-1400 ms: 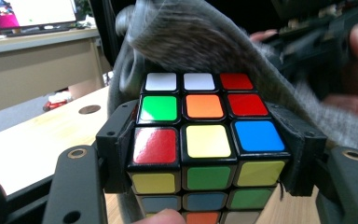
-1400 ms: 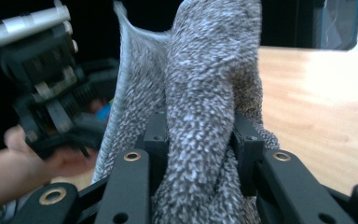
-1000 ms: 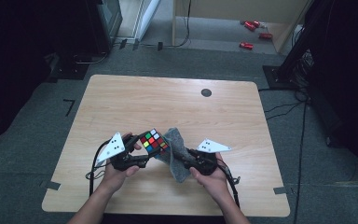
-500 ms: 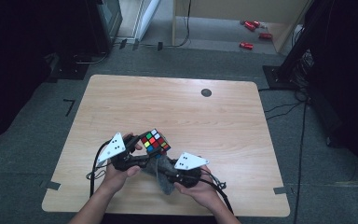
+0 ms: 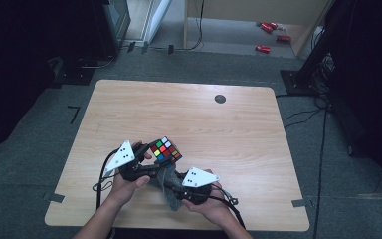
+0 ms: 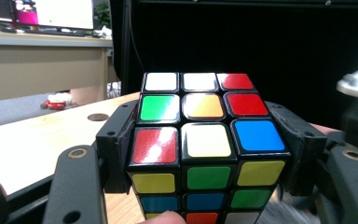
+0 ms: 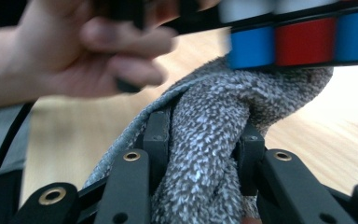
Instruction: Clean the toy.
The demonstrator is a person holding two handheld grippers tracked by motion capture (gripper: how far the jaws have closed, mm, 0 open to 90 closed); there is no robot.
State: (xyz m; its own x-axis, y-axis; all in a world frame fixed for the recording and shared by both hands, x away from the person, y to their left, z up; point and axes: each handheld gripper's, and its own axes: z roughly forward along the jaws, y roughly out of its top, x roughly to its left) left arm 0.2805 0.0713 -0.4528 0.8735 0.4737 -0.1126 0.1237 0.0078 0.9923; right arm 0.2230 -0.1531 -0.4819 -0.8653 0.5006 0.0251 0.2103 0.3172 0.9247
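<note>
**A:** Near the table's (image 5: 129,109) six-o'clock edge, seen from the high view, the puzzle cube (image 5: 165,150) sits raised off the wood in the left gripper (image 5: 146,158). At its five o'clock the right gripper (image 5: 171,183) pushes a grey cloth (image 5: 169,191) up under it.

**B:** How will they handle?

**A:** My guess is that the cube is rigid, light and glossy, so it could slip; flat opposite faces are the place to grip. The cloth is soft and limp, and any bunched fold will do.

**B:** And the left gripper view?

**A:** It shows the jaws clamped on the cube's (image 6: 200,144) side faces, at nine and three o'clock, detail too small from above.

**B:** The right gripper view?

**A:** Its jaws pinch a thick wad of cloth (image 7: 205,154), nearly closed. At twelve o'clock the cloth touches the cube's (image 7: 303,39) underside, contact hidden from above.
</note>
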